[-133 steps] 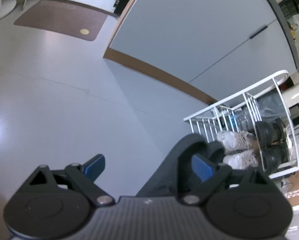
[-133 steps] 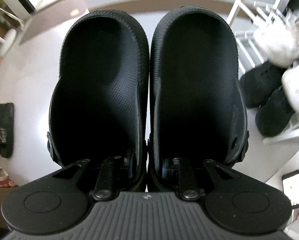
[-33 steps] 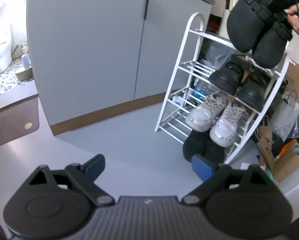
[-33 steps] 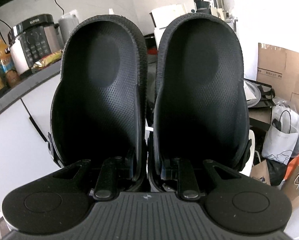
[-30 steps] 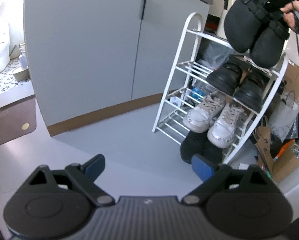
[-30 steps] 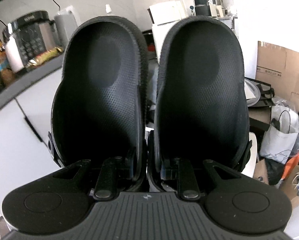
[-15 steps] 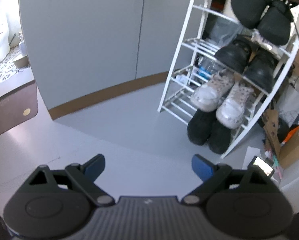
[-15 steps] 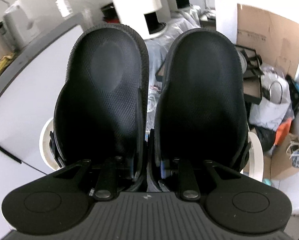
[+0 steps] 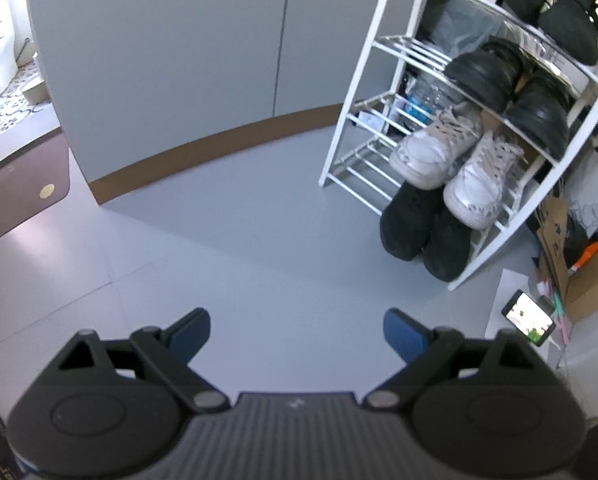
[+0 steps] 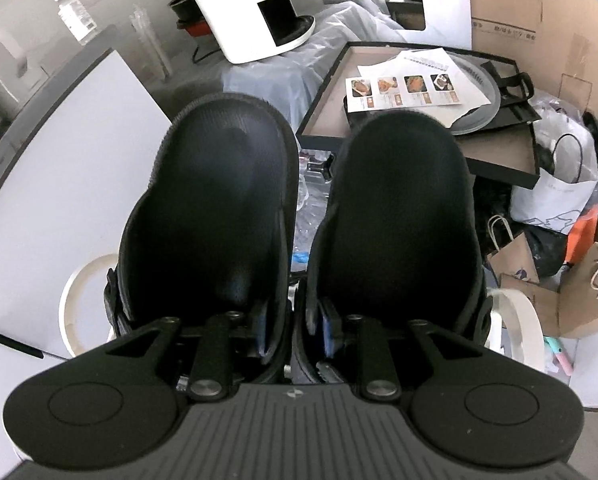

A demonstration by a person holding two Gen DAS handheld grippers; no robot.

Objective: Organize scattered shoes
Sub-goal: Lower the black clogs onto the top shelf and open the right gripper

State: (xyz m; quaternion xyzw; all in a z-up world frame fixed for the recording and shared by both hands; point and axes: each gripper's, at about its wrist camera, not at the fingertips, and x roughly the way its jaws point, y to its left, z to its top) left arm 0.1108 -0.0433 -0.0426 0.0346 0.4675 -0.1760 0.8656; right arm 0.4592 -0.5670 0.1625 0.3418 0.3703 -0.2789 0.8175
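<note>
White shoe rack (image 9: 387, 56) holding three pairs | black clogs (image 10: 299, 216) hanging over its top shelf, pinched together by right gripper (image 10: 293, 330) | left gripper (image 9: 297, 330) idling spread, empty | next, probably: lowering clogs level, then releasing.

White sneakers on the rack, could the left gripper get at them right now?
Probably yes. The left gripper is open and holds nothing, and the floor between it and the white sneakers is bare. Their toes stick out past the front of the white rack, though the shelf above sits close.
</note>
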